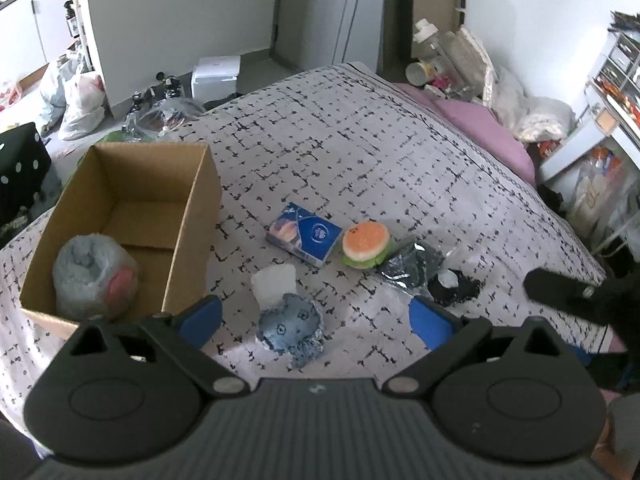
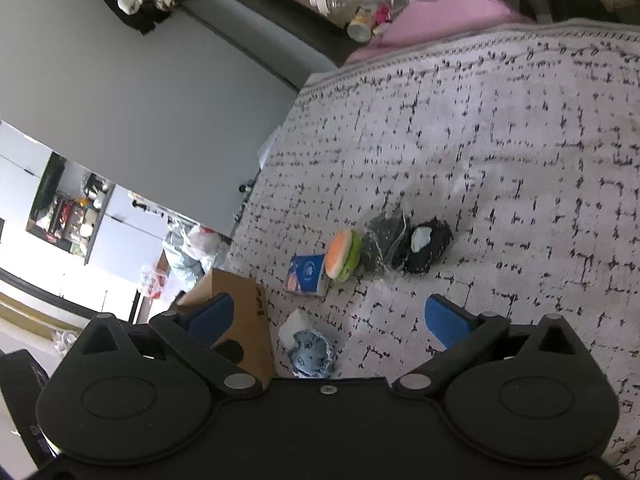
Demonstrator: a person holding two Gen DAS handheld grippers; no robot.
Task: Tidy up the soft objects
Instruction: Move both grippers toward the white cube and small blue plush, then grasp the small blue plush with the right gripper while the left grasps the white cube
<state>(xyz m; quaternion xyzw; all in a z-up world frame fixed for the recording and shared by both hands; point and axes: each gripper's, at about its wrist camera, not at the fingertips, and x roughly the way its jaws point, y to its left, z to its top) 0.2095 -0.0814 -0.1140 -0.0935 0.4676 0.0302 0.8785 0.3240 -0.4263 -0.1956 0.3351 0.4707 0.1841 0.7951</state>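
Left gripper [image 1: 314, 320] wide open, nothing between its blue pads [image 1: 202, 320], hovering over the bed [image 1: 360, 128] near its front edge. Right gripper [image 2: 327, 320] also spread wide, empty, tilted view, hanging above the same spread.

Cardboard box [image 1: 188, 216] sits at the bed's left edge, one fuzzy grey-and-pink plush [image 1: 94, 276] already inside at its near end. Rest of the box is bare.

Loose items lie mid-bed toward the front edge: blue-grey soft toy [image 1: 290, 326] nearest, right between the left gripper's fingertips and just ahead of them, with a white soft block [image 1: 274, 282] touching it from behind. Further back, a blue tissue pack [image 1: 304, 234], a burger squishy [image 1: 365, 245] just beside it on the right, then a crinkly clear bag [image 1: 408, 266] with dark stuff and a black-and-white soft piece [image 1: 454, 286] toward the right edge.

Step in hand, my guess: grab the blue-grey toy with the left gripper and drop it in the box. To do it well: come straight down, centre the toy between the pads, keep the far pad clear of the white block so only one thing lifts, squeeze at the toy's thick middle since it will squash. Then swing left over the box wall, release above the bare far end.

Right gripper is well back from the burger and bag; those are the likely picks for it.
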